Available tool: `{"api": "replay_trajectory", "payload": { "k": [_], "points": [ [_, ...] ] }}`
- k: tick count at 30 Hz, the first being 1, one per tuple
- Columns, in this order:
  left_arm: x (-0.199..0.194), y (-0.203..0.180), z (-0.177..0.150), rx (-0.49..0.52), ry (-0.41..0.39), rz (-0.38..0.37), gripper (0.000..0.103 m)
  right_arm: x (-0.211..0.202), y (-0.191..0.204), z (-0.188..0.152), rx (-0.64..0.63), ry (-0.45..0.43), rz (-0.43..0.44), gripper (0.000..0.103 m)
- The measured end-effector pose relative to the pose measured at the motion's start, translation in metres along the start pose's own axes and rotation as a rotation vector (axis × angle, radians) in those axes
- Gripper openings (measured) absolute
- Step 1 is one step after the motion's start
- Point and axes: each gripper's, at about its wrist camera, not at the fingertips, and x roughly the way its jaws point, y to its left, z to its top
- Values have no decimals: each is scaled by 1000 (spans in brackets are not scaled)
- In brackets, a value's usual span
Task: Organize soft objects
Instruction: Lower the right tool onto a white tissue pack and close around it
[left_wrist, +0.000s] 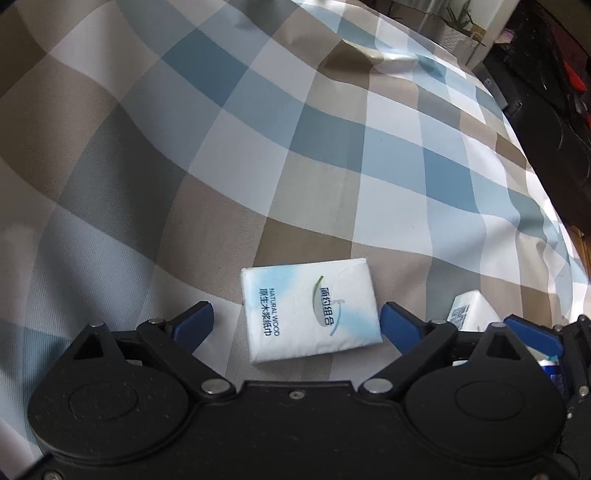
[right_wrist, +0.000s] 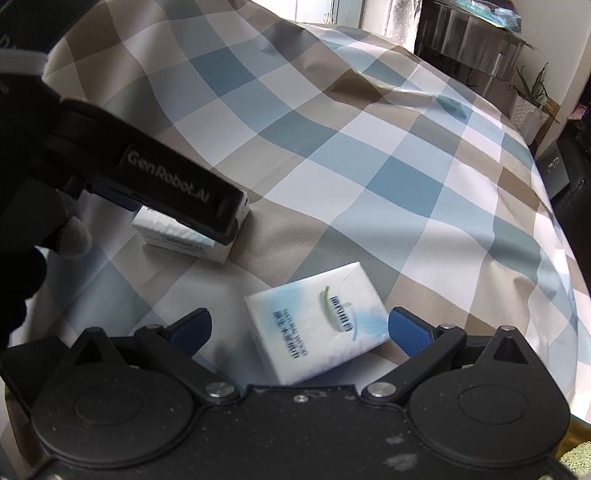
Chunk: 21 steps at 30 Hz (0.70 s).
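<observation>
My left gripper (left_wrist: 297, 323) is released, its blue fingers (left_wrist: 195, 321) spread wide on both sides of a white tissue pack (left_wrist: 310, 308). The pack lies flat on the checked bedcover (left_wrist: 184, 155), between the fingers but not touched by the left one; the right one is just beside its edge. My right gripper (right_wrist: 299, 330) is also released, and a second tissue pack (right_wrist: 317, 325) lies tilted between its fingers, the right pad (right_wrist: 408, 332) just at its corner. In the right wrist view I see the left gripper over the first pack. A potted plant (right_wrist: 532, 99) stands far behind.
</observation>
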Motion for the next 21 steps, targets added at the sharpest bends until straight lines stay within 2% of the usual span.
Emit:
{"api": "replay_trajectory", "payload": {
  "k": [2,5,8,13,15,21],
  "points": [
    [1,3,2,-21,38,23,90,-2,1,1,-11,-4,-2,102],
    [-3,11,3,-77,41,17,85,-4,0,2,-24,-11,-12,102],
    [-2,13,4,-83,48,15,84,-1,-3,4,-19,0,-27,102],
    [0,5,3,-22,27,35,84,7,-8,6,22,38,17,99],
    [-1,1,3,15,4,58,84,9,-6,5,11,54,25,87],
    [1,1,4,41,-21,59,88,7,5,0,-47,61,27,84]
  ]
}}
